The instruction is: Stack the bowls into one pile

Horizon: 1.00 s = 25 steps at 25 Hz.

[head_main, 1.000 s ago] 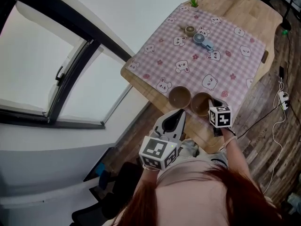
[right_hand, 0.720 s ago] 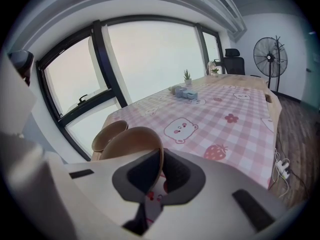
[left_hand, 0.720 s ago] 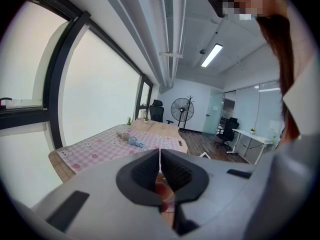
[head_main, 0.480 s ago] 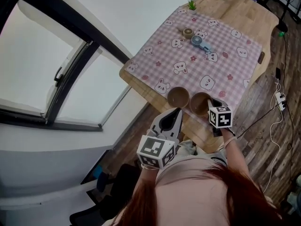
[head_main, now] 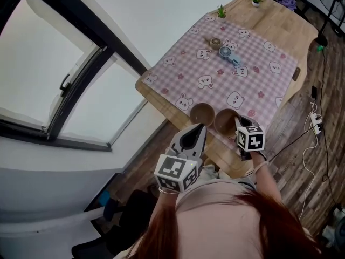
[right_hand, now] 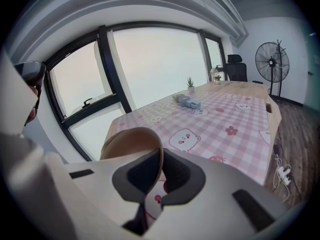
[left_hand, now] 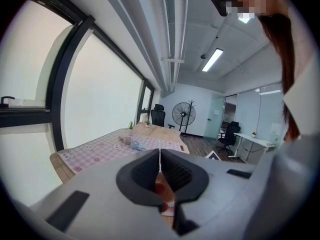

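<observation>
Bright daylight from window [head_main: 32, 63]; fisheye-warped gripper views, dark corners.

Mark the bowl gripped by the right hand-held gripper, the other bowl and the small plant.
Gripped bowl [head_main: 225, 121]: head view, its inner bottom.
Other bowl [head_main: 202, 114]: head view, its inner bottom.
Small plant [head_main: 221, 9]: head view, its leaves.

Left claw [left_hand: 160, 155] closed, right claw [right_hand: 161, 156] clamped

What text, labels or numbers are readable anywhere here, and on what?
No readable text anywhere.
Left gripper's marker cube: black-and-white square pattern, no letters.
Right gripper's marker cube: the same.
Tablecloth: cartoon animal faces and flowers, no words.
Small blue item on the cloth: too small to read.
</observation>
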Each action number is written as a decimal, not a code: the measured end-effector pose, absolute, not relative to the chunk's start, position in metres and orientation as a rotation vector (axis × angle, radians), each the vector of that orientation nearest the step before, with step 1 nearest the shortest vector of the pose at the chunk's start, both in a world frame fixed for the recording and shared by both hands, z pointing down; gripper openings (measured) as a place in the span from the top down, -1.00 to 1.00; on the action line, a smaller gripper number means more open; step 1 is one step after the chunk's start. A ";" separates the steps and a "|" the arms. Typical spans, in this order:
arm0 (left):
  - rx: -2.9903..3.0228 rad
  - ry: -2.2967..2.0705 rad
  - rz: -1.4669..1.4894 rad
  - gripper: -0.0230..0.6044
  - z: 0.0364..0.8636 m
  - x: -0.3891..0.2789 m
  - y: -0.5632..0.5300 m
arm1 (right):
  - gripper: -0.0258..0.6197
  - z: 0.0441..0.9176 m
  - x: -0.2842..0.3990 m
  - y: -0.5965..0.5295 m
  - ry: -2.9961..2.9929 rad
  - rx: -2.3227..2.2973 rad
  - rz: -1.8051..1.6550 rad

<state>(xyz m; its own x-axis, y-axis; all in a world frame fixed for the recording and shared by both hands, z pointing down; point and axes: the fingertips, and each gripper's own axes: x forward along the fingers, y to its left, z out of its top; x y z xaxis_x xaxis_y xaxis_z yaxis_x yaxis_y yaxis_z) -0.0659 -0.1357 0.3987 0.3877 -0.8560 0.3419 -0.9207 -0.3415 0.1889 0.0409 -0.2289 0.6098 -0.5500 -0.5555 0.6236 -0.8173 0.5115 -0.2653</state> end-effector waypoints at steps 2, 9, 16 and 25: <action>2.303 -1.550 0.249 0.89 0.398 -0.067 -0.137 | 0.88 0.606 0.039 -0.230 -2.301 1.119 0.745; 2.291 -1.570 0.224 0.89 0.397 -0.076 -0.136 | 0.88 0.596 0.027 -0.228 -2.330 1.092 0.728; 2.260 -1.602 0.198 0.89 0.399 -0.088 -0.135 | 0.88 0.590 0.011 -0.230 -2.352 1.042 0.707; 2.198 -1.672 0.176 0.89 0.401 -0.106 -0.125 | 0.88 0.585 -0.015 -0.232 -2.388 0.967 0.703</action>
<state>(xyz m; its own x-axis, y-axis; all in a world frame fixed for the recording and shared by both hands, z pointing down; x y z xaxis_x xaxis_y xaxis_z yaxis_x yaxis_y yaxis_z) -0.1057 -0.1253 0.4015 0.2873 -0.9034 0.3184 -0.9498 -0.2258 0.2164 -0.0147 -0.2322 0.5850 -0.6434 -0.4929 0.5858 -0.7316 0.6211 -0.2809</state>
